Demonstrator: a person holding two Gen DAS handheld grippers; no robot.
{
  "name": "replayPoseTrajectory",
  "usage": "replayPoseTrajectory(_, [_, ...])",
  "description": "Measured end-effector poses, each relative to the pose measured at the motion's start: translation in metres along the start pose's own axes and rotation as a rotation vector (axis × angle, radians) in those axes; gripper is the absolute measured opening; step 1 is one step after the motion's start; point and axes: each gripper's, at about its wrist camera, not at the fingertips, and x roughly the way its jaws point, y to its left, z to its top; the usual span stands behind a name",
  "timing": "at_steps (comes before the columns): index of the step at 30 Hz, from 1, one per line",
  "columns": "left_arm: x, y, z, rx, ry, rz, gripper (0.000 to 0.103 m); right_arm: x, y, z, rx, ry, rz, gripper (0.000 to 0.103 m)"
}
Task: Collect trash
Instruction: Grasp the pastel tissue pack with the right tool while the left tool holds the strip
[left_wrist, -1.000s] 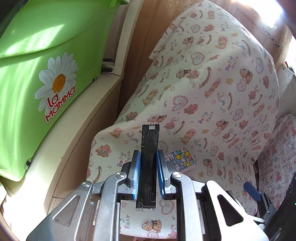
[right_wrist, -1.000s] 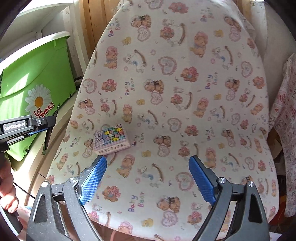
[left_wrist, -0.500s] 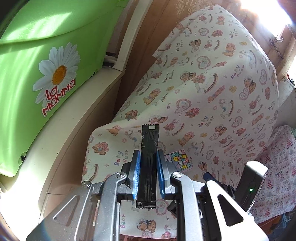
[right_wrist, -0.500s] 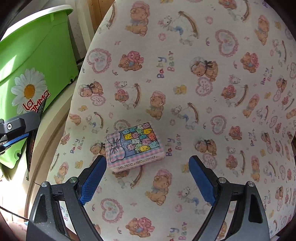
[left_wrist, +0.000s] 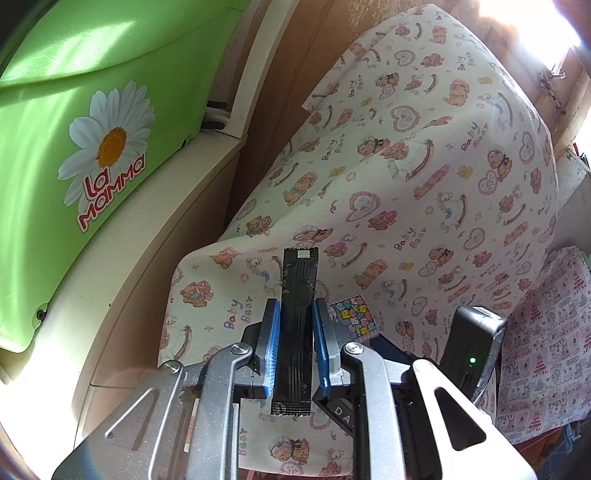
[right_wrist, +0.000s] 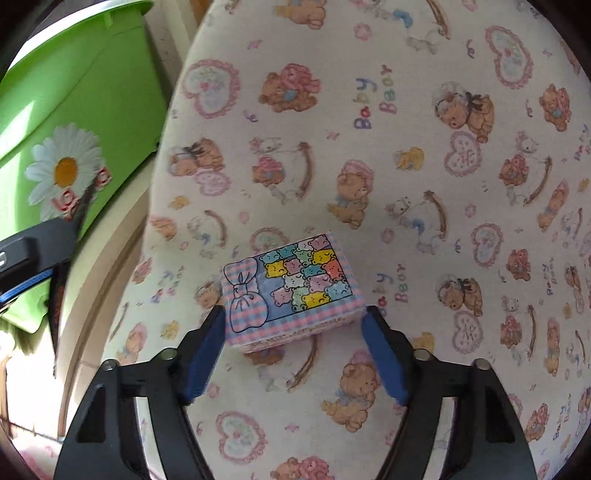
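My left gripper (left_wrist: 294, 332) is shut on a long black sachet wrapper (left_wrist: 298, 295) that stands upright between its blue pads. A small pastel box with coloured bears (right_wrist: 290, 290) lies on the teddy-bear cloth (right_wrist: 406, 166); it also shows in the left wrist view (left_wrist: 354, 317). My right gripper (right_wrist: 293, 343) is open, low over the cloth, with a pad on each side of the box's near edge. I cannot tell whether the pads touch the box.
A green "La Mamma" bin (left_wrist: 74, 147) stands on a cream cabinet (left_wrist: 147, 240) left of the cloth-covered table; it shows in the right wrist view (right_wrist: 74, 129) too. A pink patterned cloth (left_wrist: 546, 350) lies at the right.
My right gripper has moved forward and down until its open pads flank the bear box. The left gripper keeps the black wrapper and has shifted slightly.
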Motion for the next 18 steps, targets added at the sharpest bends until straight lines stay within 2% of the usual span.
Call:
replayPoseTrajectory(4, [0.001,-0.002,-0.001,0.006,0.007,-0.002,0.017,-0.020,-0.008,-0.013,-0.050,-0.025,0.005,0.074])
replayPoseTrajectory(6, [0.000,-0.004,-0.002,0.012,0.007,-0.006,0.017,-0.032,-0.015,-0.022,-0.074,-0.024,0.035,0.074])
replayPoseTrajectory(9, [-0.001,-0.006,-0.003,0.022,0.006,-0.005,0.017,-0.047,-0.026,-0.039,-0.157,0.009,0.076,0.074])
replayPoseTrajectory(13, [0.000,-0.010,-0.006,0.031,0.021,-0.014,0.017,-0.060,-0.043,-0.065,-0.249,0.057,0.040,0.075])
replayPoseTrajectory(15, [0.002,-0.013,-0.007,0.039,0.033,-0.030,0.018,-0.064,-0.058,-0.075,-0.243,0.065,0.015,0.078])
replayPoseTrajectory(18, [0.004,-0.017,-0.009,0.053,0.035,-0.015,0.018,-0.074,-0.080,-0.083,-0.142,0.051,-0.035,0.085])
